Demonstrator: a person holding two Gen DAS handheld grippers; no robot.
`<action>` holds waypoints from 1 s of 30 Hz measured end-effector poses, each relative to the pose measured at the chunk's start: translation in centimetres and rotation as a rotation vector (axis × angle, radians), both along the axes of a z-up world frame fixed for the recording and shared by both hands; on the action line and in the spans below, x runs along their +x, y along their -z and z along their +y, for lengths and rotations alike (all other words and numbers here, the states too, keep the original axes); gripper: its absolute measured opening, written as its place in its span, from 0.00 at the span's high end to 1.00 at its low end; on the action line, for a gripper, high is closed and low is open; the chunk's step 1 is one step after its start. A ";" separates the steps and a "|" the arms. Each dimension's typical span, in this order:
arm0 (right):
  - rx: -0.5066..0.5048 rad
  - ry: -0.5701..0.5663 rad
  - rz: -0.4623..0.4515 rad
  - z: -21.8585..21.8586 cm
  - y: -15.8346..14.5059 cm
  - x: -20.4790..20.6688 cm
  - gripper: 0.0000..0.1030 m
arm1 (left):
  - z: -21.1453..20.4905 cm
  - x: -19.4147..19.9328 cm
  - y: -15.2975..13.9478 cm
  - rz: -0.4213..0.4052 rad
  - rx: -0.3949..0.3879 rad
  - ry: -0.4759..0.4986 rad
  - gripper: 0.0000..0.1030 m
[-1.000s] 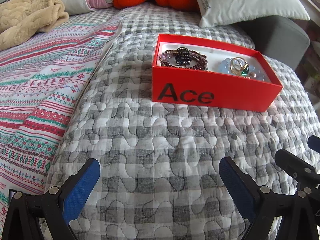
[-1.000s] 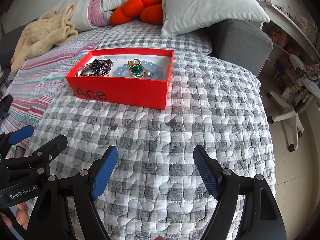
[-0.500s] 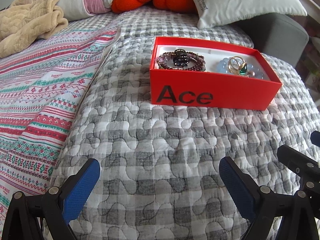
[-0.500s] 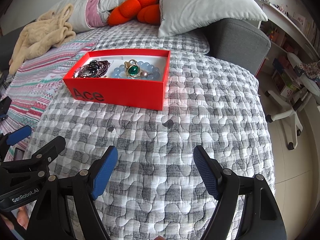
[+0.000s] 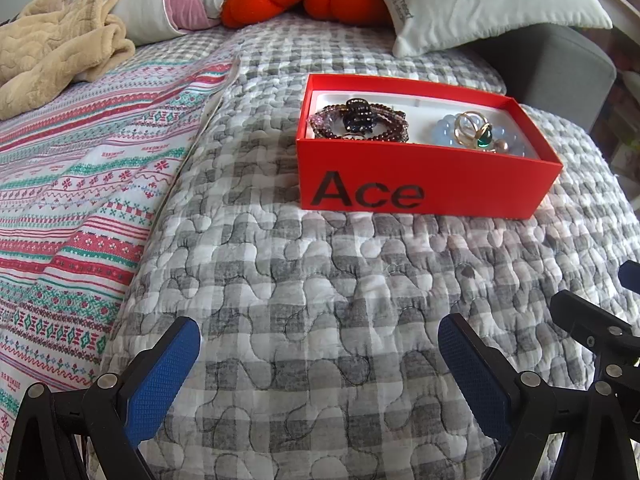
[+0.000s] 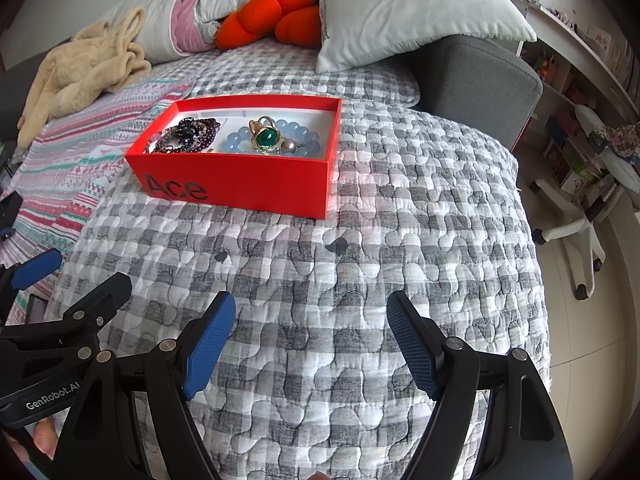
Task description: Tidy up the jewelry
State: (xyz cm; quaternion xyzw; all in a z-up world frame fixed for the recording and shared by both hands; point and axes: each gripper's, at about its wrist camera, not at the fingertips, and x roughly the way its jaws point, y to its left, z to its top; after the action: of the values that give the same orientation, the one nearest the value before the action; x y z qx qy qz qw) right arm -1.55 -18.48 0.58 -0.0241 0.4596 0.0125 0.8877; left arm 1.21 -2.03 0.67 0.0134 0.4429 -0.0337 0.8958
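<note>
On the quilted bed (image 5: 320,280) a red box (image 5: 420,184) holds bracelets; left tongs (image 5: 320,380) and right tongs (image 6: 310,344) hover empty, jaws spread

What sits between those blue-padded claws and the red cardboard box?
Only grey checked quilt, with small dark marks, before the red cardboard box; both views show it.

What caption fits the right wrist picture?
Open right gripper above quilt, facing red box of jewelry.

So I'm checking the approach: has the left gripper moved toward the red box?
Yes. The left gripper has advanced: the red box sits lower and larger.
</note>
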 end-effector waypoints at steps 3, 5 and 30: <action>-0.002 -0.001 0.001 0.1 0.1 0.0 0.22 | 0.0 0.0 0.0 0.000 0.000 0.000 0.04; -0.002 -0.001 0.003 0.1 0.1 0.0 0.22 | 0.1 0.0 0.0 0.000 0.000 -0.001 0.04; -0.005 0.000 0.007 0.2 0.3 0.2 0.22 | 0.1 0.4 0.5 0.008 0.010 -0.008 0.04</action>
State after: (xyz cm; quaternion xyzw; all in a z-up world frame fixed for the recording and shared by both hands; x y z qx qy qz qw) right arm -1.37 -18.28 0.32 -0.0263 0.4629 0.0112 0.8859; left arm 1.61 -1.89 0.15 0.0159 0.4468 -0.0281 0.8940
